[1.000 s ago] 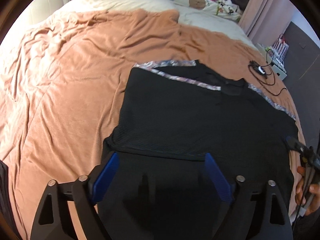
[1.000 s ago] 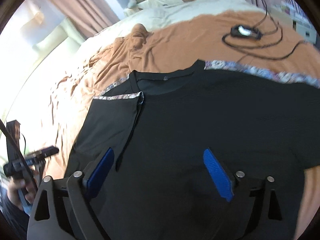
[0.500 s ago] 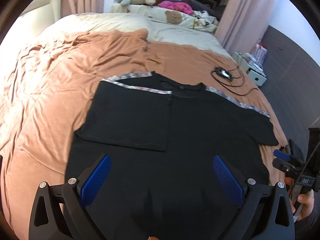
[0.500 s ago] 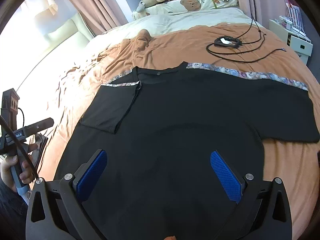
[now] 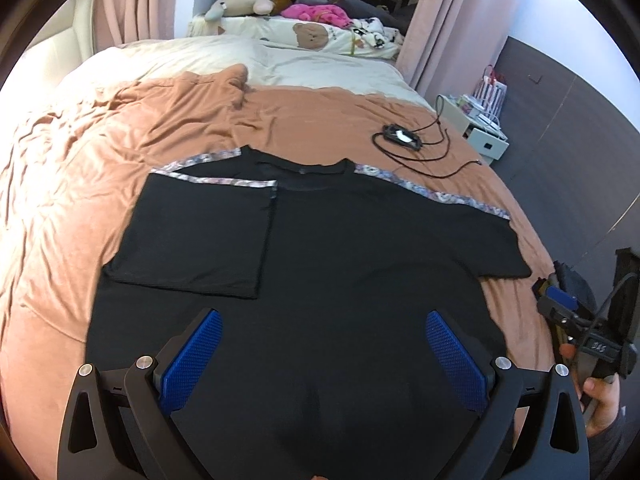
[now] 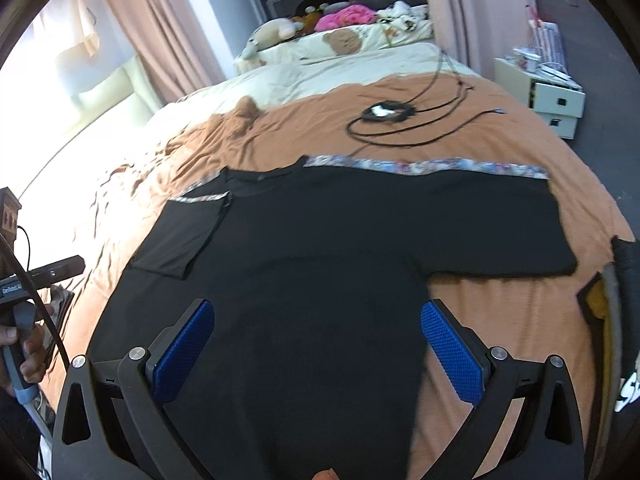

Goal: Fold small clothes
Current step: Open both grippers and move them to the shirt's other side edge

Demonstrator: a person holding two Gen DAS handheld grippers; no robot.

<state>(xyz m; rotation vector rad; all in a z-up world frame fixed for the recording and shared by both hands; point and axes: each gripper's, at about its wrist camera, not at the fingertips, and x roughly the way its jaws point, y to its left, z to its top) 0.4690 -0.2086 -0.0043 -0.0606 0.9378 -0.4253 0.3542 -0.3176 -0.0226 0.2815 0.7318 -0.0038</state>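
A black T-shirt (image 5: 352, 256) with patterned shoulder trim lies flat on the orange bedspread (image 5: 100, 152). Its left sleeve (image 5: 200, 236) is folded inward over the body; the right sleeve (image 6: 492, 224) lies spread out. The shirt also shows in the right wrist view (image 6: 320, 280). My left gripper (image 5: 324, 352) is open and empty, raised above the shirt's lower part. My right gripper (image 6: 318, 348) is open and empty, above the shirt's lower right side. Each gripper shows at the other view's edge, the right gripper (image 5: 560, 312) and the left gripper (image 6: 44, 272).
A black cable coil with a small device (image 5: 404, 138) lies on the bedspread beyond the collar. Pillows and plush toys (image 5: 304, 28) are at the head of the bed. A white drawer unit (image 6: 556, 100) stands at the right. Curtains hang behind.
Both grippers have pulled back and up from the shirt, so more of the bed shows. The left sleeve stays folded over the body. Both grippers remain open.
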